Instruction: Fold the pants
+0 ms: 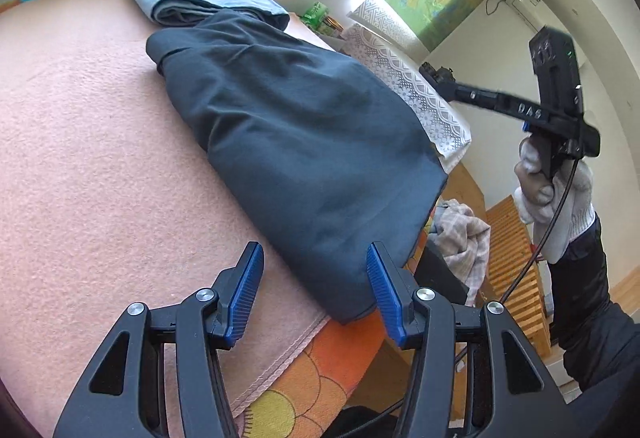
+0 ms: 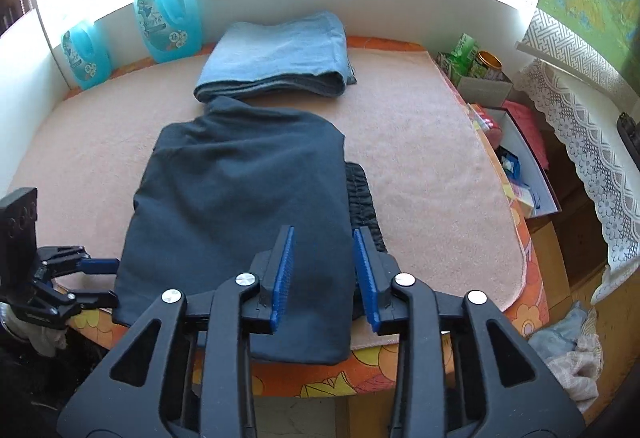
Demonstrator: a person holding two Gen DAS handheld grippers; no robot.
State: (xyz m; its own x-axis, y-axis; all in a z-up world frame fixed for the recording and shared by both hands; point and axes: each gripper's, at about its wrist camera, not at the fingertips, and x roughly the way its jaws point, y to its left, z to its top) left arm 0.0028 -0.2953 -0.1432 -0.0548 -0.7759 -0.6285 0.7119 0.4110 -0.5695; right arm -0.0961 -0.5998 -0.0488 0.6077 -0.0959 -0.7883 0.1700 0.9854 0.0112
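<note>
Along the far left edge of the surface, against the white wall, stand two blue detergent jugs (image 2: 170, 23), the smaller one nearer the left corner. Under everything lies a pink blanket (image 2: 420, 141) that covers most of the surface, with an orange flowered cloth (image 2: 524, 314) showing at its near and right edges. The left gripper (image 2: 96, 280) sits at the near left, just beside the left edge of the pants; its blue-padded fingers are spread apart and nothing is between them. The dark pants (image 2: 240, 205) lie folded into a thick rectangle in the middle of the blanket, running from near the centre to the near edge, where their lower end hangs slightly over the flowered cloth. A gathered black waistband (image 2: 362, 193) peeks out along their right side. Behind the pants, toward the far edge, rests a folded light blue garment (image 2: 276, 55), its near side touching the pants' far end. The right gripper (image 2: 324, 278) hovers over the near right part of the pants, jaws parted and pinching nothing, the fabric showing between the fingers from above. In the left wrist view this gripper is held up off the surface by a hand in a white glove (image 1: 554, 193). Right of the surface are open boxes (image 2: 520, 173) of small items and a white lace cloth (image 2: 580, 133).
</note>
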